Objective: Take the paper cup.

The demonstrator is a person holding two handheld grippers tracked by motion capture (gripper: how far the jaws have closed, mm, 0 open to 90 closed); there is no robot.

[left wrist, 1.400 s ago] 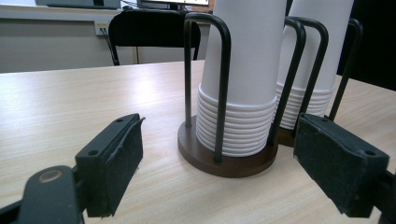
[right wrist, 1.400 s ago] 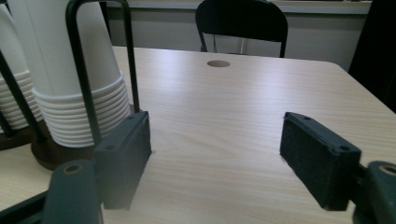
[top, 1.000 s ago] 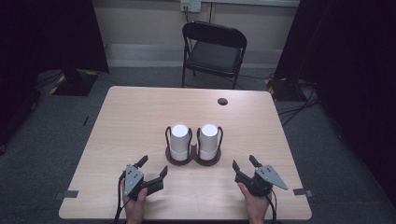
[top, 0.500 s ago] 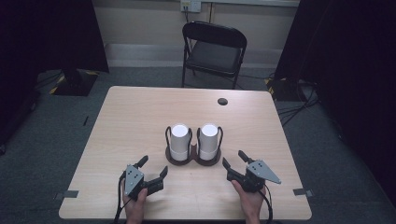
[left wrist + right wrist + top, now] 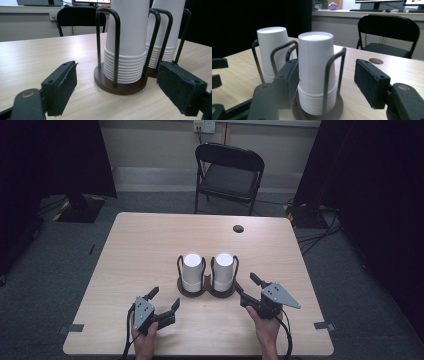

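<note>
We held two black grippers. The left gripper and the right gripper each carried a grey three-cornered plate on top, and a black cable trailed from each. Our fingers were flat black blocks faced with dark pads, with small round screw holes.

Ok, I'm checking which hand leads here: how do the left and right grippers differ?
The left gripper sits low by the table, short of the cup holder; the right gripper is held higher and nearer the holder. The left's jaws gape wider; the right's have just been closing, with nothing between them yet. Both are open and point towards the cups.
</note>
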